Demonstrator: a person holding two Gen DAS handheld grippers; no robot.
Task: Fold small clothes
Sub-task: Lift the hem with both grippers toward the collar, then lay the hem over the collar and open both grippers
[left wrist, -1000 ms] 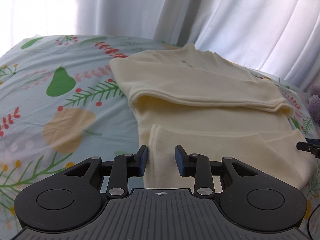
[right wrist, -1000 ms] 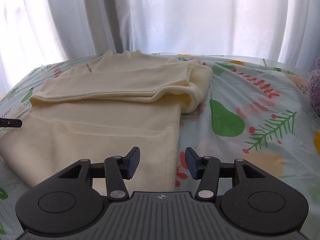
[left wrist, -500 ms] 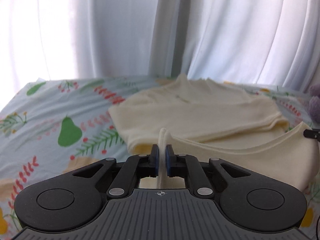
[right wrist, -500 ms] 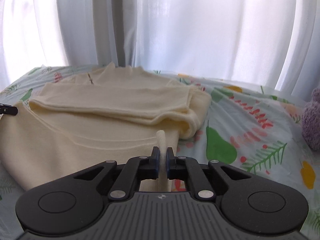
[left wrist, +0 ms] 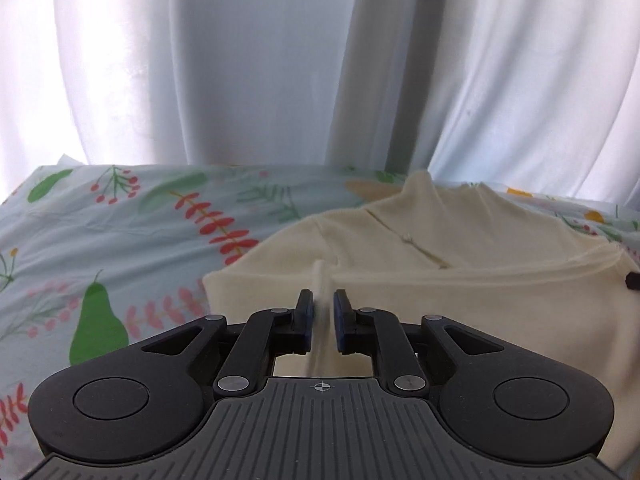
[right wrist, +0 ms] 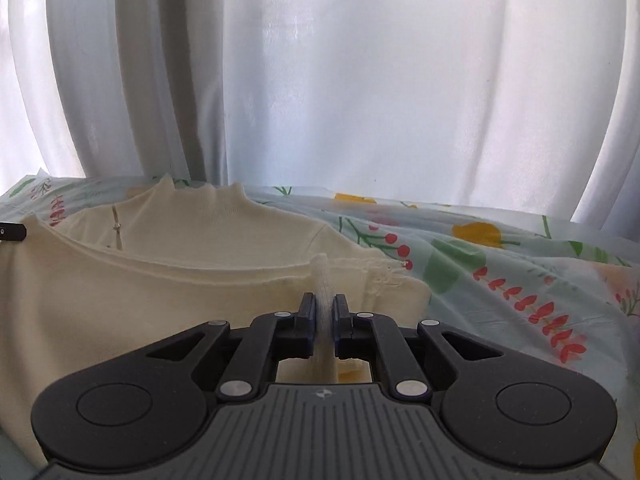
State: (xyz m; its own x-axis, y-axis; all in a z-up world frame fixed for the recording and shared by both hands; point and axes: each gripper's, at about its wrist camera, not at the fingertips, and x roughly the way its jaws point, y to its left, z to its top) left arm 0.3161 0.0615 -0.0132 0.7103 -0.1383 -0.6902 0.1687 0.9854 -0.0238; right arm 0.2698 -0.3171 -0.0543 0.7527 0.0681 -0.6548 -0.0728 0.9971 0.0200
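Sweater (left wrist: 460,312) hem's pinched by both the left gripper (left wrist: 321,318) and right gripper (right wrist: 324,320), so I'd carry both corners evenly toward the collar (right wrist: 204,200).

A home bedroom, by the look of it; a bed (left wrist: 120,216) under a fruit-and-leaf printed sheet; white curtains (right wrist: 320,80) hang close behind, daylight coming through.
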